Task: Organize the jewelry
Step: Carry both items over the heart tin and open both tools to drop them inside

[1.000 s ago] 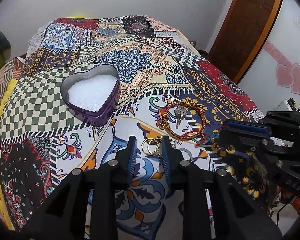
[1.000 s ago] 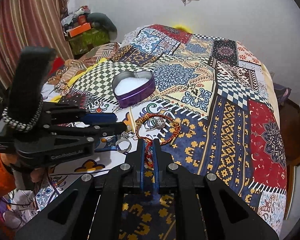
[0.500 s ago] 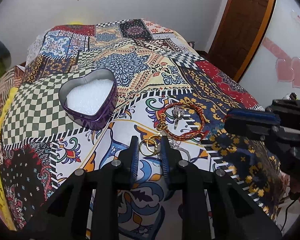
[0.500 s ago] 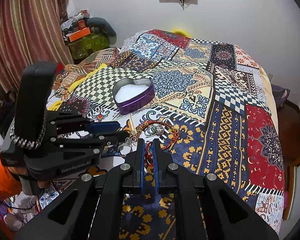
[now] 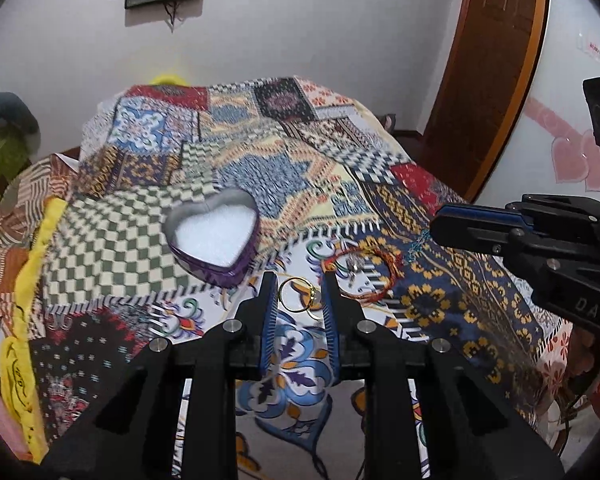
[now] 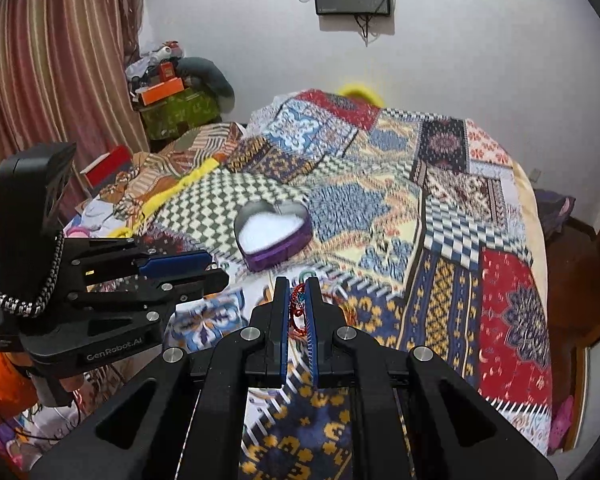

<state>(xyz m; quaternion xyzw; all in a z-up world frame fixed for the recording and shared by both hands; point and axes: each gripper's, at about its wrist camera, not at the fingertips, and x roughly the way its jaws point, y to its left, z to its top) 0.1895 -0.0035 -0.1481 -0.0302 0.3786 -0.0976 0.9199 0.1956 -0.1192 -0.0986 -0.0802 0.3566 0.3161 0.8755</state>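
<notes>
A: Left wrist view: the left hand-held gripper (image 5: pixel 299 294) has its jaws apart, with the gold rings (image 5: pixel 298 294) framed between the tips. Whether the rings hang from a finger or lie on the bedspread (image 5: pixel 332 184) just below cannot be told.

B: And the heart-shaped tin (image 5: pixel 214 236)?

A: On the bed, ahead of that gripper and to its left, near but not touching. It is open at the top with a white lining. Its point faces toward the near side of the bed.

B: Right wrist view gives the other side. The right hand-held gripper (image 6: pixel 297 306) is clenched on the red beaded bracelet (image 6: pixel 296 309); a loop of red beads with a bit of blue shows in the narrow gap between the fingers.

A: From there the tin (image 6: pixel 274 234) lies ahead and slightly left, also near.

B: Which hand is nearer?

A: Likely the left; the tin sits just past its left fingertip, while the right one (image 5: pixel 500 232) comes in from the side, farther off.

B: So the coming move probably turns on a forward, leftward carry over the tin's rim.

A: The red cord bracelet (image 5: pixel 364 276) with a silver piece inside it lies on the bedspread, right of the rings.
</notes>
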